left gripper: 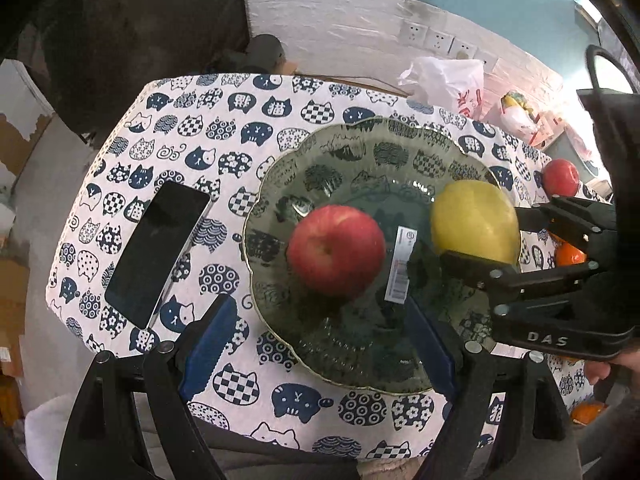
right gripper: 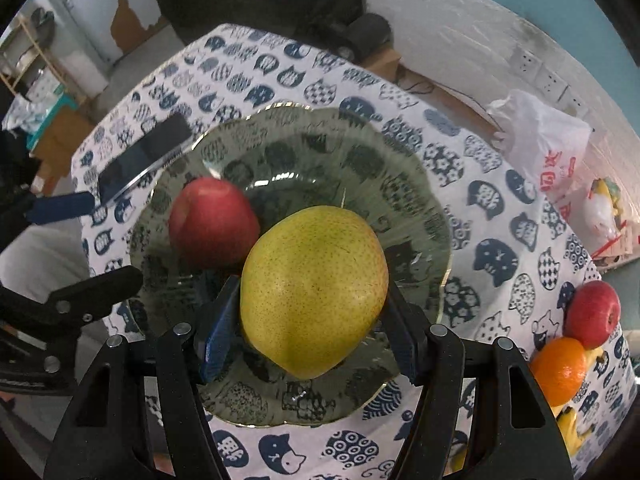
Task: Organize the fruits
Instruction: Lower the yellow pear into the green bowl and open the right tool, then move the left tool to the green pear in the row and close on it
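Cat-print cloth covers the bench (right gripper: 500,216), where my right claw (right gripper: 312,320) grips the pear (right gripper: 316,292) above the glass plate (right gripper: 420,200), presumably to set it beside the apple (right gripper: 212,220), while my left claw (left gripper: 316,328) hovers released.

Both wrist cams look steeply down, close over the scalloped smoked-glass plate (left gripper: 280,184); left view sits nearer the plate's phone-side edge, right view w/ yellow-green pear (right gripper: 316,288) filling foreground; both share plate, red apple (left gripper: 336,250).

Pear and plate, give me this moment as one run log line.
right hand-held gripper: shut on pear | over glass plate | red apple: on plate | left hand-held gripper: open
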### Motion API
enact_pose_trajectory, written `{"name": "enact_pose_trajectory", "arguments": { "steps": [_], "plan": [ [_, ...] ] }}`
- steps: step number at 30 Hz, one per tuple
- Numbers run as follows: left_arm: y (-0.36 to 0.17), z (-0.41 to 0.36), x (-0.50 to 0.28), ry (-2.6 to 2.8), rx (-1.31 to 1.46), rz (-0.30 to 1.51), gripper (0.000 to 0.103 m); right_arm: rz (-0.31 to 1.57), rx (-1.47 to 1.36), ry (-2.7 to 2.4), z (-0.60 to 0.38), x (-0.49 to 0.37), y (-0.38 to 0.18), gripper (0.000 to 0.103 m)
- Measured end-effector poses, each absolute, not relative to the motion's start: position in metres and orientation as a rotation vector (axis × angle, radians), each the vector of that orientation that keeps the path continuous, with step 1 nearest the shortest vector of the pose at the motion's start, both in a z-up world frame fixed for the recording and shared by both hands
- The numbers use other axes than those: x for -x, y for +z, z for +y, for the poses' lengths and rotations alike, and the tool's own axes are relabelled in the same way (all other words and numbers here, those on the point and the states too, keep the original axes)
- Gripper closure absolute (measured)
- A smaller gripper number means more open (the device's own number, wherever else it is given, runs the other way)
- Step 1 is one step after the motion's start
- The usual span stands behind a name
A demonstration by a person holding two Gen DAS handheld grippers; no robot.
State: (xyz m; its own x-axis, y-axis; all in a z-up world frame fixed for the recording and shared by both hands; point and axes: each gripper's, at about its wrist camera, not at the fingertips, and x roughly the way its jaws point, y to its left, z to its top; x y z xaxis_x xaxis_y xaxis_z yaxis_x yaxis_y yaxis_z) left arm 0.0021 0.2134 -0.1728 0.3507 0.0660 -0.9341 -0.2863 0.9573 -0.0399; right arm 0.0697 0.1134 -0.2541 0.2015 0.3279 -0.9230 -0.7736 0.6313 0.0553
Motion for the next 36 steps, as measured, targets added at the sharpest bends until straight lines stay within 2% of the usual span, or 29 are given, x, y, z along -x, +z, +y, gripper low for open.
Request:
{"name": "enact_pose_trajectory", "arguments": {
  "steps": [9, 13, 22, 36],
  "plan": [
    [-0.172, 0.213, 0.000, 0.230, 0.207, 1.200, 0.016, 1.202, 0.486, 0.811, 0.113, -0.071, -0.278, 0.035],
    [-0.168, 0.215, 0.001, 0.227, 0.238, 1.199, 0.016, 1.139, 0.471, 0.830, 0.112, -0.070, -0.260, 0.029],
    [-0.150, 0.210, 0.005, 0.200, 0.300, 1.162, 0.016, 1.088, 0.397, 0.794, 0.090, -0.072, -0.220, 0.027],
    [-0.110, 0.120, -0.010, -0.015, 0.250, 1.123, 0.016, 0.983, 0.263, 0.641, -0.029, -0.070, -0.141, 0.025]
  ]
}}
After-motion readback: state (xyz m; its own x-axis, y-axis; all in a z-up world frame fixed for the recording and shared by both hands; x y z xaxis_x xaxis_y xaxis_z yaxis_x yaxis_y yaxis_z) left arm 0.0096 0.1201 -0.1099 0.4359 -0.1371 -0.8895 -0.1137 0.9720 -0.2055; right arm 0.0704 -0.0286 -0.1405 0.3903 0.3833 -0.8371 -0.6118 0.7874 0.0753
